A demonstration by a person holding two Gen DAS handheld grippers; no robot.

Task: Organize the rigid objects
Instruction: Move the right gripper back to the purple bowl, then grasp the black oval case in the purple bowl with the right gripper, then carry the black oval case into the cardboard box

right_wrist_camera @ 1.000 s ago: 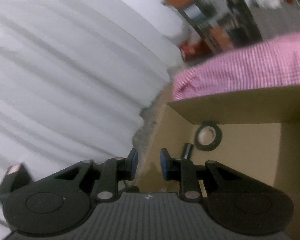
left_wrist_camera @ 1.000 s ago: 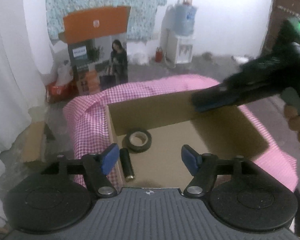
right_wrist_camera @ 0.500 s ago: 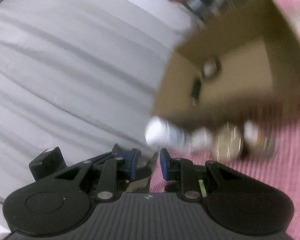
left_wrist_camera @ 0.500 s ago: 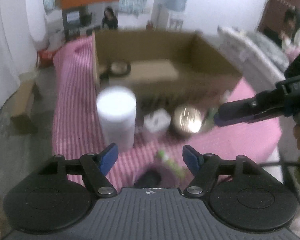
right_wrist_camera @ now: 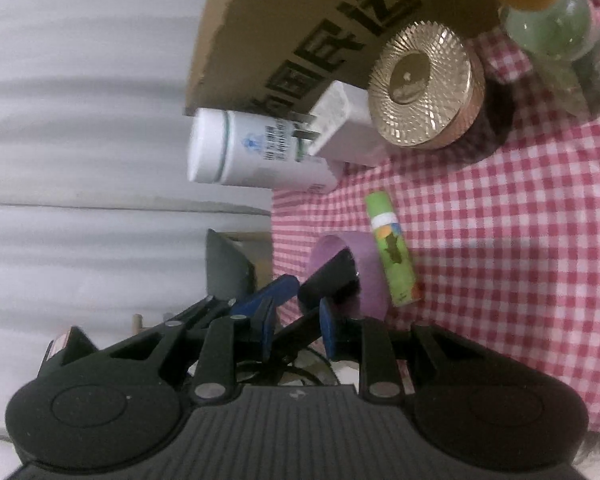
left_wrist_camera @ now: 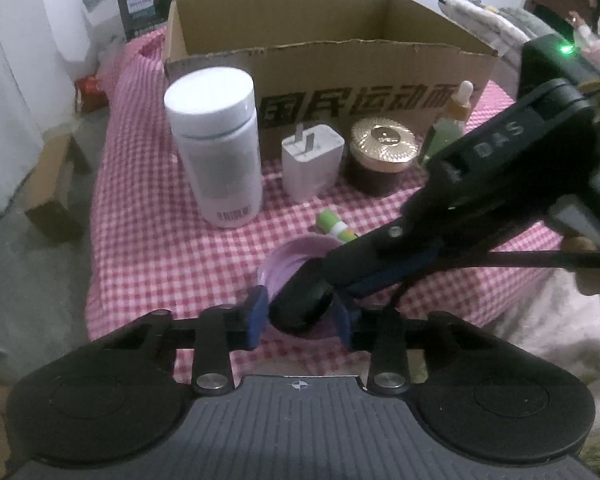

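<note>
A purple tape roll [left_wrist_camera: 288, 258] lies on the pink checked cloth near the front edge, also in the right wrist view [right_wrist_camera: 364, 276]. My left gripper [left_wrist_camera: 302, 316] has narrowed around a black rounded object [left_wrist_camera: 302, 300] at the roll. My right gripper [right_wrist_camera: 296, 320] reaches in from the right, its jaws close together beside the left gripper's finger. A green tube [left_wrist_camera: 336, 226] lies beside the roll. A white bottle [left_wrist_camera: 216, 148], a white charger [left_wrist_camera: 312, 160], a gold-lidded jar [left_wrist_camera: 384, 148] and a dropper bottle [left_wrist_camera: 456, 116] stand in front of the cardboard box [left_wrist_camera: 380, 80].
The cloth-covered table's left edge [left_wrist_camera: 100, 200] drops to a grey floor with a small wooden piece [left_wrist_camera: 48, 184]. White curtain fills the left. A person sits at the far right [left_wrist_camera: 592, 0].
Both grippers pulled back from over the box to the table's front. The left gripper's jaws narrowed around the black object at the purple roll. The right gripper came in beside it.
</note>
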